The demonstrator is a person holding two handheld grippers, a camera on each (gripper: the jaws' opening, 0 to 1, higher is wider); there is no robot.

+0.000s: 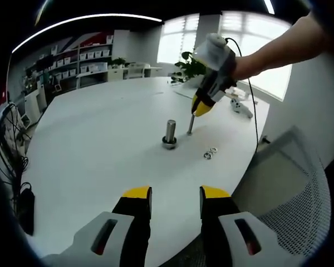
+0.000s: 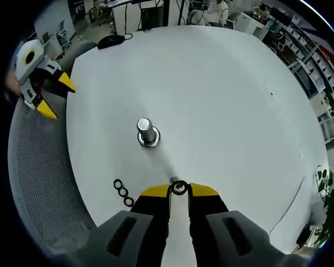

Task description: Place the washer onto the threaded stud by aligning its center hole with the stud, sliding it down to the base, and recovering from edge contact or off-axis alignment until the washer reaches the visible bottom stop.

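**Washer gripped, not yet over the stud**

The left hand-held gripper [image 1: 175, 200] waits off the near edge of the bench [image 1: 100, 139], its jaws parted with nothing between them. Toward the middle of the bench the threaded stud [image 1: 170, 132] stands upright on its round base, bare of any washer. Just beside it, nearer the bench's edge, lie a few spare washers [image 1: 210, 152]. The right hand-held gripper [image 2: 179, 190] is closed on a washer [image 2: 179, 188], pinched at the jaw tips low over the bench, near the stud but apart from it.

The step in hand looks like the carry to the stud. Next, I judge, the washer must be lifted above the stud top, levelled, its hole centred, then lowered to the base.
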